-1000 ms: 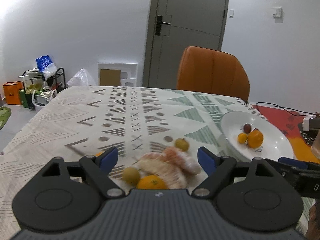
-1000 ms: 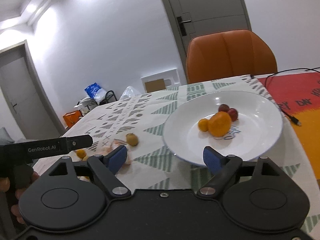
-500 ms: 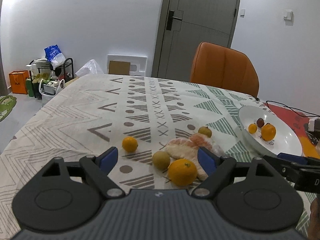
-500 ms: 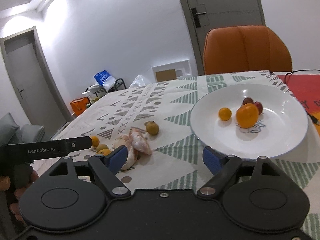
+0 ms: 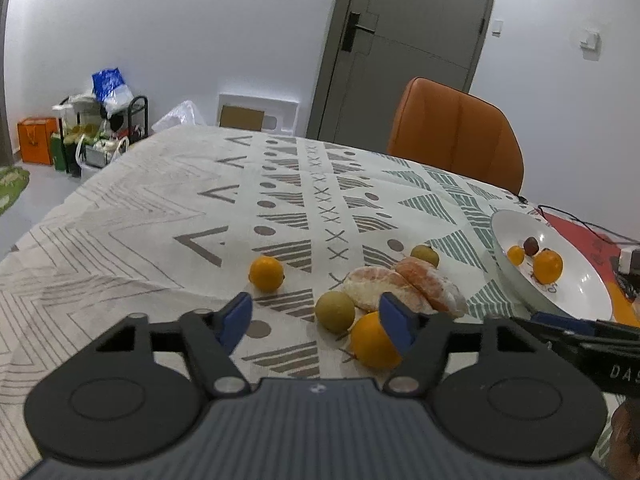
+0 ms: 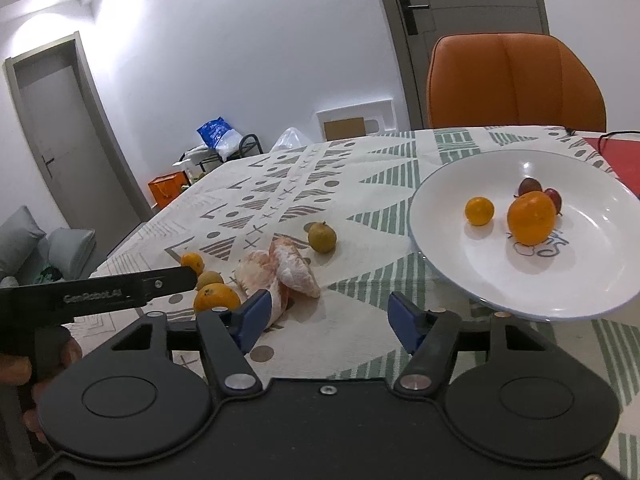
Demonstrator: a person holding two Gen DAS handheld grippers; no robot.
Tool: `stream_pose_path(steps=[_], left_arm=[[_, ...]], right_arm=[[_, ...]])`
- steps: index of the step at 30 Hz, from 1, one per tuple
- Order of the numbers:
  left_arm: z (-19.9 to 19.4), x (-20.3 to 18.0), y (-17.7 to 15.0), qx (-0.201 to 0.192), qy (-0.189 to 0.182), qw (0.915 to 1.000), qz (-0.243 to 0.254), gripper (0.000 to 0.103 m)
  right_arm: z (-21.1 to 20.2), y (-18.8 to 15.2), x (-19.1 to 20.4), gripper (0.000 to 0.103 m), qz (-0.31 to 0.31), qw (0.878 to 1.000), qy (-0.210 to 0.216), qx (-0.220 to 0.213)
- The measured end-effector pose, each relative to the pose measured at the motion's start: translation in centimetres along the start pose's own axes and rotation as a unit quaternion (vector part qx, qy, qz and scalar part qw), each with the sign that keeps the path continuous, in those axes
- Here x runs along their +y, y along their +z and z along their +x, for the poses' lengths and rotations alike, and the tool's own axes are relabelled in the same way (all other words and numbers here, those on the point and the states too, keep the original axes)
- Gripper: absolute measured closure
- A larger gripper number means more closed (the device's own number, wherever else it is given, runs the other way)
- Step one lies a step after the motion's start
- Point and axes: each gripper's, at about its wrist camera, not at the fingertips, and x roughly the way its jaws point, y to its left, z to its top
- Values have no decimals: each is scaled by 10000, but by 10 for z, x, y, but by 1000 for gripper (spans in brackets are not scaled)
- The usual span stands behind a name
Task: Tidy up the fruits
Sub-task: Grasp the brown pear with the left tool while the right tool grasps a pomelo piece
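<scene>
Loose fruit lies on the patterned tablecloth: a small orange (image 5: 266, 274), a yellow-green fruit (image 5: 334, 312), an orange (image 5: 372, 344), peeled citrus segments (image 5: 404, 288) and another yellow-green fruit (image 5: 425, 255). A white plate (image 6: 592, 280) holds an orange (image 6: 531, 218), a small orange (image 6: 479, 211) and two dark red fruits (image 6: 529, 186). My left gripper (image 5: 316, 322) is open and empty just before the loose fruit. My right gripper (image 6: 328, 320) is open and empty, between the peeled segments (image 6: 294, 268) and the plate.
An orange chair (image 5: 456, 136) stands at the table's far side. A red mat with cables (image 5: 584, 232) lies to the right of the plate. Bags and a rack (image 5: 92, 136) stand on the floor at the left. A door (image 5: 404, 48) is behind.
Both grippers have drawn back and risen from the table. More of the loose fruit and the plate now shows ahead of them. Both stay open and empty.
</scene>
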Motion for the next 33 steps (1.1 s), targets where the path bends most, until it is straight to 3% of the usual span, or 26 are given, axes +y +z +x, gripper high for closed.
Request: stream_pose_path(steps=[2, 7, 25, 31, 33], left_arm=[[4, 3, 1, 22, -11, 10000, -88, 48], [11, 6, 2, 79, -81, 9997, -203, 57], [30, 13, 3, 216, -528, 9972, -478, 62], [32, 17, 4, 293, -847, 9941, -618, 79], [31, 17, 4, 295, -841, 9941, -615, 81]], right_arm=[[3, 2, 1, 40, -35, 10000, 10, 18], [11, 5, 3, 41, -74, 9999, 42, 67], [46, 19, 20, 54, -228, 9992, 246, 230], [61, 21, 22, 64, -241, 9987, 294, 339], [62, 19, 23, 70, -262, 9988, 260, 318]])
